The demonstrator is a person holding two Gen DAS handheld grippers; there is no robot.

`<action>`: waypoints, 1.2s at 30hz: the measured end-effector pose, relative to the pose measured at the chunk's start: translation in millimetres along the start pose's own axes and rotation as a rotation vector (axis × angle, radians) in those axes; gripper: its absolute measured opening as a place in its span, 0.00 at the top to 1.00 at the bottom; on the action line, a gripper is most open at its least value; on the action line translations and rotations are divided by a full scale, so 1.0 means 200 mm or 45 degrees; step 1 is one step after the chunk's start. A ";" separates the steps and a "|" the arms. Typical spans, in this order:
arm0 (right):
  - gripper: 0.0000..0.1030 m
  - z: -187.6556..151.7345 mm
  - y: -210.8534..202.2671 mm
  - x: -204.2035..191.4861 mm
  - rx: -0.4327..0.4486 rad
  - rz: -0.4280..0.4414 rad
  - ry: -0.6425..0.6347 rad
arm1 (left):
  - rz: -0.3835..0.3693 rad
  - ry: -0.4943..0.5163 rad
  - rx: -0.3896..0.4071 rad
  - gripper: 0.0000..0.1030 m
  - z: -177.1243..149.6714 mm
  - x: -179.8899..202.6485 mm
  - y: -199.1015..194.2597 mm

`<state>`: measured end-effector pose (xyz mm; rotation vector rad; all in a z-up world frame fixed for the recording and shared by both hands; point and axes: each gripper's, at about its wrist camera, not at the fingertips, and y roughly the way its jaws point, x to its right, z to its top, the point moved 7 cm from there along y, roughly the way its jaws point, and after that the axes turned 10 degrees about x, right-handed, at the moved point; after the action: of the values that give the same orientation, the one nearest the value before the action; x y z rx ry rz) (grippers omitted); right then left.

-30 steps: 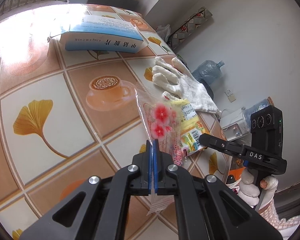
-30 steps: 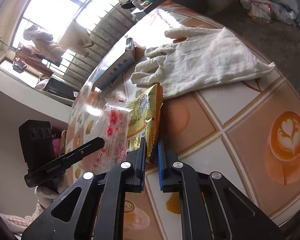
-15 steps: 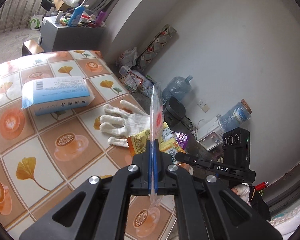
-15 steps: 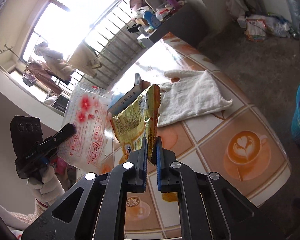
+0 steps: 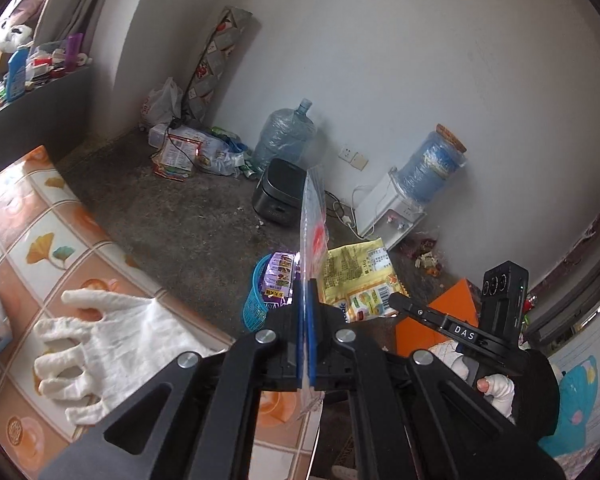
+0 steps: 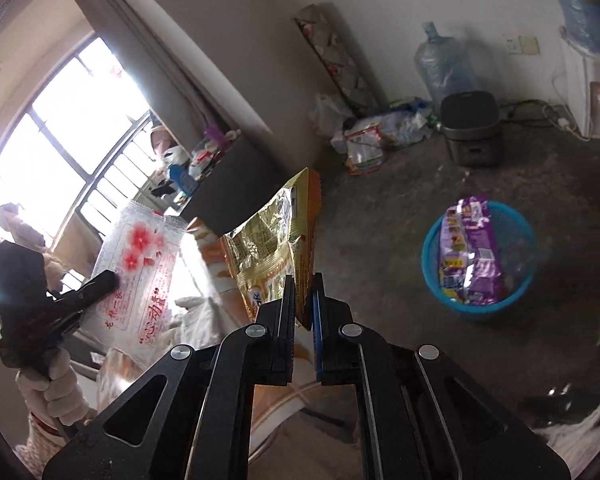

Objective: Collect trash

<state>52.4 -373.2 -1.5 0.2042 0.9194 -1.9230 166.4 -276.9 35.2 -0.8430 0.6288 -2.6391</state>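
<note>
Basket (image 5: 256, 308) half hidden behind jaws; clear wrapper (image 5: 314, 216) edge-on.

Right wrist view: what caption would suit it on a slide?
Right claw grips a yellow snack wrapper, blue trash basket waiting on the floor.

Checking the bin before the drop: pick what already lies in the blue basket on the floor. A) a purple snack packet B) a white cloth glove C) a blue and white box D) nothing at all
A: the right wrist view shows a purple snack packet lying inside the blue basket, while the white glove lies on the table.
</note>
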 end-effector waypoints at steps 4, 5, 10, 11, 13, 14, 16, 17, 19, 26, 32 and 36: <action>0.94 0.06 0.05 0.29 0.075 -0.284 -0.083 | -0.007 0.036 -0.137 0.99 0.01 0.13 0.41; 0.94 0.07 0.06 0.35 0.085 -0.319 -0.069 | -0.007 0.042 -0.162 0.99 0.01 0.16 0.51; 0.94 0.17 0.05 0.63 0.174 -0.565 -0.006 | 0.026 0.024 -0.317 0.99 -0.05 0.21 0.98; 0.94 0.18 0.04 0.69 0.186 -0.605 0.011 | 0.050 0.012 -0.352 0.98 -0.08 0.21 1.07; 0.94 0.19 0.07 0.82 0.173 -0.674 0.066 | 0.073 -0.057 -0.439 0.98 -0.15 0.20 1.25; 0.94 0.19 0.08 0.87 0.165 -0.713 0.083 | 0.096 -0.087 -0.474 0.98 -0.19 0.18 1.34; 0.94 0.17 0.15 0.98 0.127 -0.762 0.105 | 0.139 -0.129 -0.530 0.98 -0.26 0.15 1.49; 0.94 0.16 0.19 1.03 0.109 -0.785 0.121 | 0.163 -0.137 -0.550 0.98 -0.29 0.14 1.56; 0.94 0.15 0.27 1.11 0.069 -0.826 0.140 | 0.203 -0.137 -0.586 0.98 -0.35 0.10 1.68; 0.90 0.11 0.60 1.31 -0.050 -0.909 0.145 | 0.252 -0.151 -0.610 0.89 -0.49 0.01 2.00; 0.60 0.03 0.66 1.27 -0.078 -0.799 0.167 | 0.266 -0.233 -0.647 0.69 -0.56 -0.06 2.05; 0.59 0.07 0.58 1.28 -0.022 -0.744 0.266 | 0.263 -0.254 -0.600 0.68 -0.50 -0.07 2.00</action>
<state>17.0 -589.9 -176.7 0.1357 1.2322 -2.4608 176.3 -583.1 -239.8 -1.0825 1.2338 -2.2151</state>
